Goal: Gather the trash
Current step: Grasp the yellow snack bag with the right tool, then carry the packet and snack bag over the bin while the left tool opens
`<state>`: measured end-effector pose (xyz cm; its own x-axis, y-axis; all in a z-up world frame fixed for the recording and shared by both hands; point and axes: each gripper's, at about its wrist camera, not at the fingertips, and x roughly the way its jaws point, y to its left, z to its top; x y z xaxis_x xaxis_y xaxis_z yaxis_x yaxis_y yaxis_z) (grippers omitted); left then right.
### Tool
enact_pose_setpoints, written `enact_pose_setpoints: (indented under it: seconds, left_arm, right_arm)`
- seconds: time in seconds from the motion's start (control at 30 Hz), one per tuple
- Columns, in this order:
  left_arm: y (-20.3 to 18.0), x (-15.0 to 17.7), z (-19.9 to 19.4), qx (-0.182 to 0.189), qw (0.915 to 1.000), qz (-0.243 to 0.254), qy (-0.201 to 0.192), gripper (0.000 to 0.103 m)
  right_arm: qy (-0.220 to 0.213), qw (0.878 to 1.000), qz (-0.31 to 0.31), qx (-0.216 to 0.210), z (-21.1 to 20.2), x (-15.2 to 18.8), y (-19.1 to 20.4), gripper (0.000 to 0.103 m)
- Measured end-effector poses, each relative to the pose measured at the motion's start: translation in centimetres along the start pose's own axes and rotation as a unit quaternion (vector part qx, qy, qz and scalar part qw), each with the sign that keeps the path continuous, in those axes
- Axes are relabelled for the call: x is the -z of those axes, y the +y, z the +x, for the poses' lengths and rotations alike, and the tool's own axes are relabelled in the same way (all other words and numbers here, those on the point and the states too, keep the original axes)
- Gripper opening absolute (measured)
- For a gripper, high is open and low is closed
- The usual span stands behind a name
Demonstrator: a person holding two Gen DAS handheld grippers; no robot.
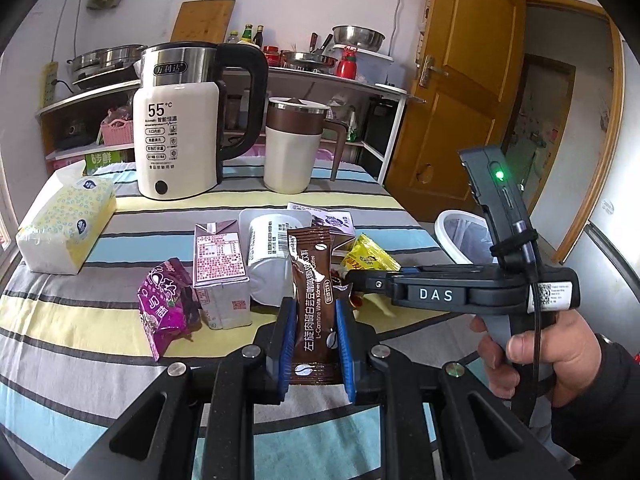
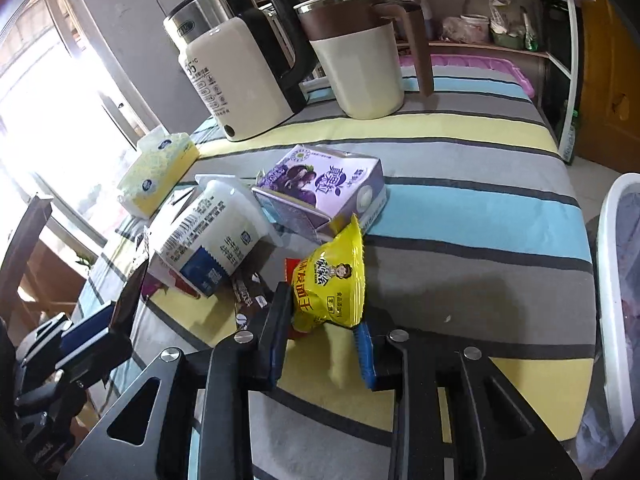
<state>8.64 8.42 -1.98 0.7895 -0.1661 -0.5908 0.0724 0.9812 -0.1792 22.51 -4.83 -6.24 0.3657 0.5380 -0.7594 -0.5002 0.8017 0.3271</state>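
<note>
Left gripper [image 1: 315,344] clamped on brown coffee sachet [image 1: 314,300]. Right gripper [image 2: 324,330] parted around yellow snack packet [image 2: 334,280], pads apparently not closed on it.

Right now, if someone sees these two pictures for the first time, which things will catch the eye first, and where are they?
The brown coffee sachet stands out first, clamped between the blue pads of the left hand-held gripper above the striped cloth. Next is the yellow snack bag, lying between the open fingers of the right hand-held gripper. Behind the litter stands the big white kettle, at the far side of the table.
</note>
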Motion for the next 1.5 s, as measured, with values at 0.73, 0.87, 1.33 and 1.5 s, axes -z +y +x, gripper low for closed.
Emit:
enact_pose_setpoints:
  seconds: [0.73,0.87,1.33,1.5]
  left_arm:
    - [-4.9,0.2,2.0,0.031,0.9991,0.006,0.028,0.02]
    - [-6.6,-0.1,2.6,0.041,0.9985,0.016,0.031,0.02]
    - [-11.9,-1.6,4.0,0.081,0.9948,0.054,0.031,0.02]
    - [-13.6,-2.2,5.1,0.096,0.9926,0.065,0.035,0.02]
  right_arm:
    - [-0.074,0.995,0.016,0.062,-9.7,4.8,-2.7,0.028]
    - [-0.089,0.993,0.02,0.073,-11.4,5.4,-3.2,0.028]
    - [-0.129,0.983,0.046,0.12,-16.3,6.9,-6.7,0.028]
    - [-0.134,0.98,0.06,0.133,-17.3,7.3,-8.3,0.028]
